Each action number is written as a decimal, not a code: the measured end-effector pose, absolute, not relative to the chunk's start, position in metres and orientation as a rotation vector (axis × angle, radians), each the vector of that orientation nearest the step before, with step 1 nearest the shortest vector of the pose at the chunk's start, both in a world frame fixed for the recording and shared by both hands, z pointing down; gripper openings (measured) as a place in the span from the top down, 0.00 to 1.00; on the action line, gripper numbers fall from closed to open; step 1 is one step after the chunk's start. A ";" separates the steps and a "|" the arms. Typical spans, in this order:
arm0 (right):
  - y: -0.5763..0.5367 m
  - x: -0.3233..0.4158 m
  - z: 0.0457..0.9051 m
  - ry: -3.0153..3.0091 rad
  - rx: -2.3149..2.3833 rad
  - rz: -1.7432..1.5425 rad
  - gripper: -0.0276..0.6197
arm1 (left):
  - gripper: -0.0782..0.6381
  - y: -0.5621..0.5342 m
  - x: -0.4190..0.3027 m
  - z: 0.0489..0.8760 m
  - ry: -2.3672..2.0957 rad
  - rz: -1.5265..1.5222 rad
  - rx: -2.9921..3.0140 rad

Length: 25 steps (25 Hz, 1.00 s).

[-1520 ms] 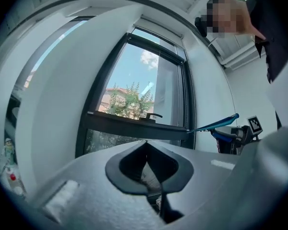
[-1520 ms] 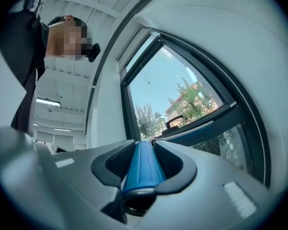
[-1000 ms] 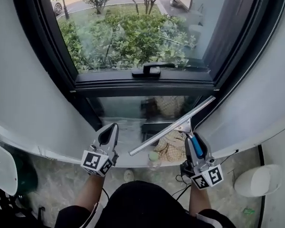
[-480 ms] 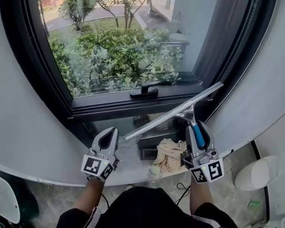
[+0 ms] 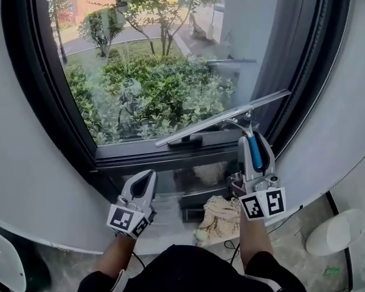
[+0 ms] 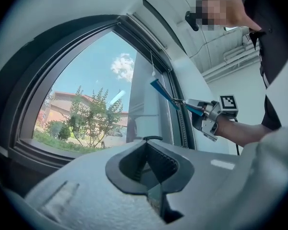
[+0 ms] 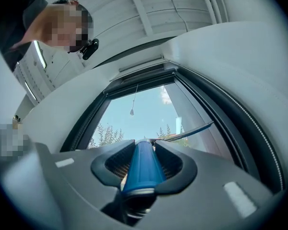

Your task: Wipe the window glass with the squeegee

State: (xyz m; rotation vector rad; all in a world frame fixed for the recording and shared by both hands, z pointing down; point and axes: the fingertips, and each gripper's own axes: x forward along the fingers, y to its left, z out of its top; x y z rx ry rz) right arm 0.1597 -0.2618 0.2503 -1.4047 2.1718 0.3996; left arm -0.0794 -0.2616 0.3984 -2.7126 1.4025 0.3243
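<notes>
The left hand-held gripper (image 5: 143, 181) hangs low before the window's lower frame (image 5: 152, 157), its jaws closed together with nothing between them; its own view (image 6: 145, 145) shows the ribbed pads meeting on empty air. Above it the glass (image 5: 140, 66) looks out on shrubs and trees. The squeegee (image 5: 222, 117) is raised across the lower right part of the pane, its long blade slanting with the left end lower, near the black latch (image 5: 191, 142), and the right end higher, by the right side of the frame. Whether the rubber edge touches the glass I cannot tell. The right hand-held gripper (image 5: 255, 145) stands upright beneath it, clamped on the squeegee's blue grip (image 7: 143, 166), which fills the gap between its jaws. Below, a patterned cloth (image 5: 219, 218) lies crumpled.
</notes>
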 end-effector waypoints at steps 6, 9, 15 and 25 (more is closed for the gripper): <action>-0.289 0.148 0.205 2.044 -1.420 0.522 0.75 | 0.89 -0.271 -0.074 0.395 1.353 0.337 -2.696; -0.306 0.141 0.190 1.994 -1.441 0.556 0.75 | 0.89 -0.273 -0.073 0.394 1.330 0.321 -2.678; -0.330 0.131 0.160 1.927 -1.437 0.591 0.75 | 0.89 -0.279 -0.069 0.380 1.291 0.315 -2.675; -0.353 0.130 0.104 1.816 -1.417 0.674 0.75 | 0.89 -0.287 -0.077 0.378 1.260 0.254 -2.681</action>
